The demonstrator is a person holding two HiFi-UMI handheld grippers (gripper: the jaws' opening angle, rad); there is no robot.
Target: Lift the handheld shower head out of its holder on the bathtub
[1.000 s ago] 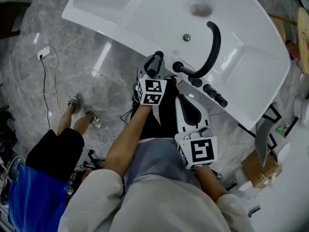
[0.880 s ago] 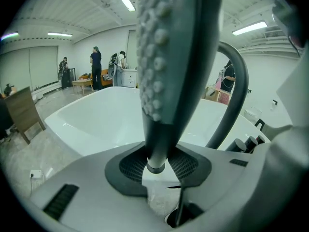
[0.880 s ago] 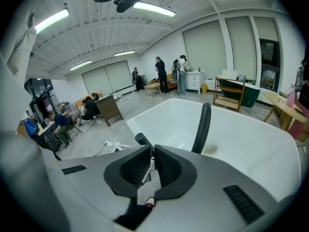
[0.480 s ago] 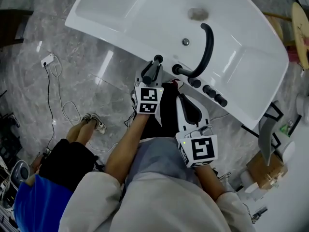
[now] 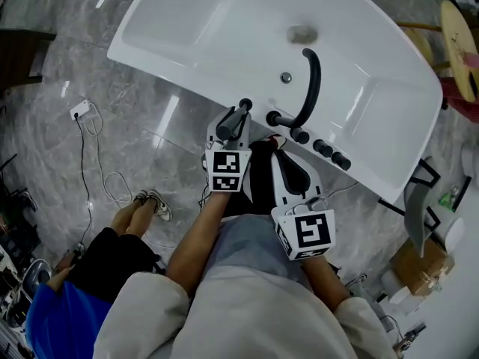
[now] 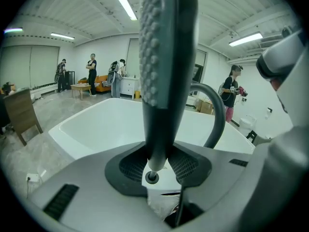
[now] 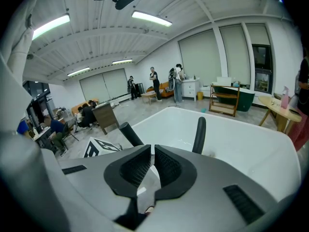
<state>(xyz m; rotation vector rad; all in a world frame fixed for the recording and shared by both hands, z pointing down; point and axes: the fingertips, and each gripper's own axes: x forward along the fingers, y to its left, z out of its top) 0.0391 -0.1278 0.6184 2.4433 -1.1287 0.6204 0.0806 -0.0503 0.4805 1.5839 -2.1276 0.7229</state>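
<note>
- Left gripper view: left tool is clamping the lower handle of the shower head, w/ pads pressing on both sides. The head is standing upright above the jaws, its nubbed face pointing left.
- Head view: the shower head is sitting in the left tool at the near rim of the bathtub, just left of the black curved spout and the row of knobs. The holder itself isn't showing (the tool body is covering that spot).
- Right gripper view: right tool is idling w/ jaws together and nothing between them. It's hanging beside the left one on the person's side of the rim, touching nothing.
- Step in hand, as I'm reading it: the lift itself. The grip is made, and the handle's bottom end w/ its ring fitting is showing bare under the pads, so it's prob. clear or nearly clear of the holder.
- Next move is calling for: pulling straight up along the handle's axis, no twisting, till the base is def. free of the rim, while keeping the head off the spout right next to it.
- Grip is needing to stay firm, since the handle is looking smooth and tapered and could be sliding thru the pads. Right tool is needing nothing but to stay out of the way.
</note>
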